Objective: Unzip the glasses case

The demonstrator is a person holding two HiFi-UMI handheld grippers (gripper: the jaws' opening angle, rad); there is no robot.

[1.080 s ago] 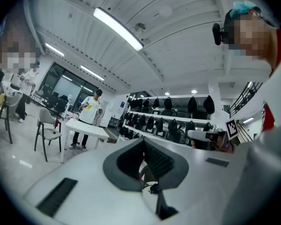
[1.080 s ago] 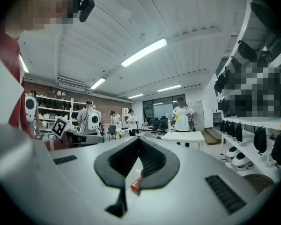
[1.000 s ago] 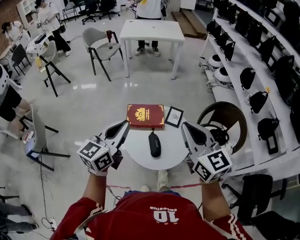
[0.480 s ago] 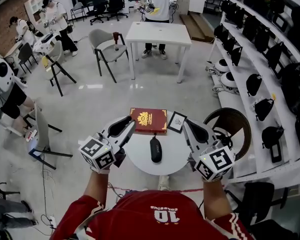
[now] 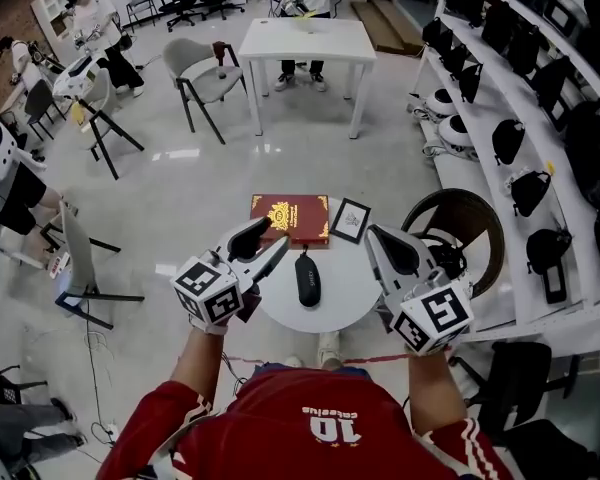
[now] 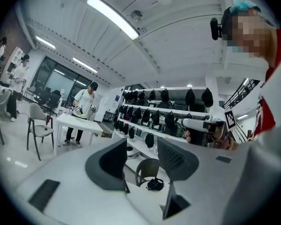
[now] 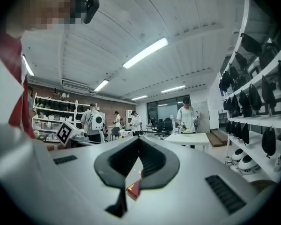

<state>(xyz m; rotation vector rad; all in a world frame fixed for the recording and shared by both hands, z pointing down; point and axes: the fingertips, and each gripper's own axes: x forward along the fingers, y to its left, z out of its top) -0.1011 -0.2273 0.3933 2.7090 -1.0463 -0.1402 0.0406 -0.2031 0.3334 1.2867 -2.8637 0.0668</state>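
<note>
The left gripper (image 5: 271,238) has its jaws apart; they have just been opening, and nothing stands between them. The right gripper (image 5: 374,234) is closed tight and empty. Both are held level on the person's forearms (image 5: 198,366), which stretch forward, one at each side of the black oval glasses case (image 5: 308,279) without touching it. The case lies on the round white table (image 5: 352,286), near a dark red book (image 5: 290,216).
</note>
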